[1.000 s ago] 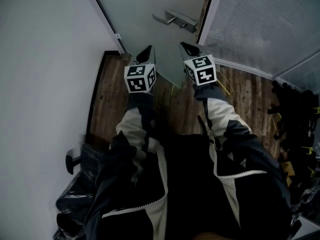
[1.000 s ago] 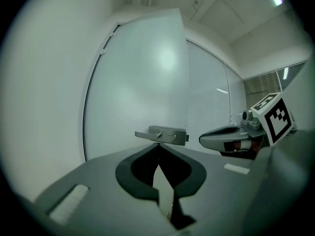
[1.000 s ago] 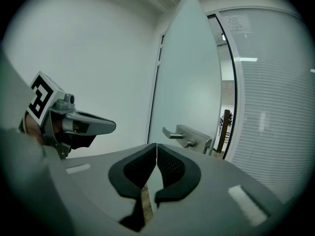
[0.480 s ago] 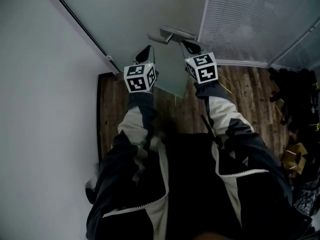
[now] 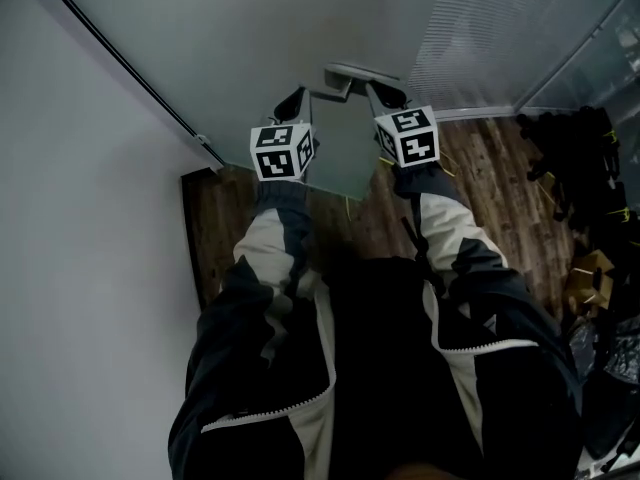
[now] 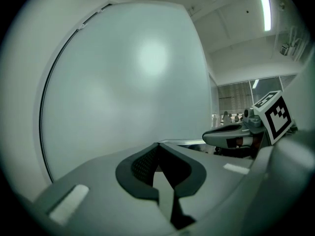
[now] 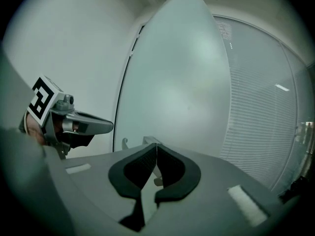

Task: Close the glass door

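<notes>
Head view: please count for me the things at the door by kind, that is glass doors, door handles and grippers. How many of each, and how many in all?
Glass door: 1
Door handle: 1
Grippers: 2, the left gripper and the right gripper
Total: 4

Dark wood-plank floor (image 5: 495, 193) under me. Black clutter (image 5: 565, 153) lies along its far right edge. A tan cardboard piece (image 5: 590, 271) sits nearer, same side.
</notes>
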{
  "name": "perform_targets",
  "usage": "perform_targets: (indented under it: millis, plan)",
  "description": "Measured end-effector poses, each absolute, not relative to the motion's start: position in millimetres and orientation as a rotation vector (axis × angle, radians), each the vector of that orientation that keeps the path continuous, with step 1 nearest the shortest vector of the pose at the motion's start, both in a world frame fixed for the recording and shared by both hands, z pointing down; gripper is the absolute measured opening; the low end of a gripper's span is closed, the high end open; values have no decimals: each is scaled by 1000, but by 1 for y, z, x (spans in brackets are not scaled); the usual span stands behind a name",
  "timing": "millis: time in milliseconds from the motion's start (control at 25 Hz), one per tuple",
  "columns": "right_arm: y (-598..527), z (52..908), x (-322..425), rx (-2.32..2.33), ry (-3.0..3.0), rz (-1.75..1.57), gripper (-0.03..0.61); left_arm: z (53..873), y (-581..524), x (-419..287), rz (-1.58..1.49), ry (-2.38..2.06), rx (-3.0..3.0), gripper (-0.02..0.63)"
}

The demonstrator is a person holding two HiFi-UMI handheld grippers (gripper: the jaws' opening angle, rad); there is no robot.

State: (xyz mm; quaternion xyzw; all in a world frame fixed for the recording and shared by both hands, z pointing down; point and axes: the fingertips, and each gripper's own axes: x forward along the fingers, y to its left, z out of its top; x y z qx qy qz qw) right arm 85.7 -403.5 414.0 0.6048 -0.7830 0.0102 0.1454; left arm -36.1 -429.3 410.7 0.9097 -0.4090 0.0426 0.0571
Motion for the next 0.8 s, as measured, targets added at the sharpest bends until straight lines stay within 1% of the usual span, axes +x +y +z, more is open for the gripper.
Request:
perform_targets:
  millis: [640,720,800]
  plan:
    - [-407,423,88,1763,-2204,35,9,411,-440,-29,135,-1172,2792,3]
    - [-407,421,84,1715,-2133,-89,11,411,-441,-29,132,-1167,2792,3]
    - [-407,423,72,1588,-1983,-331,12,413,-442,-31,136,-1163,2793,3]
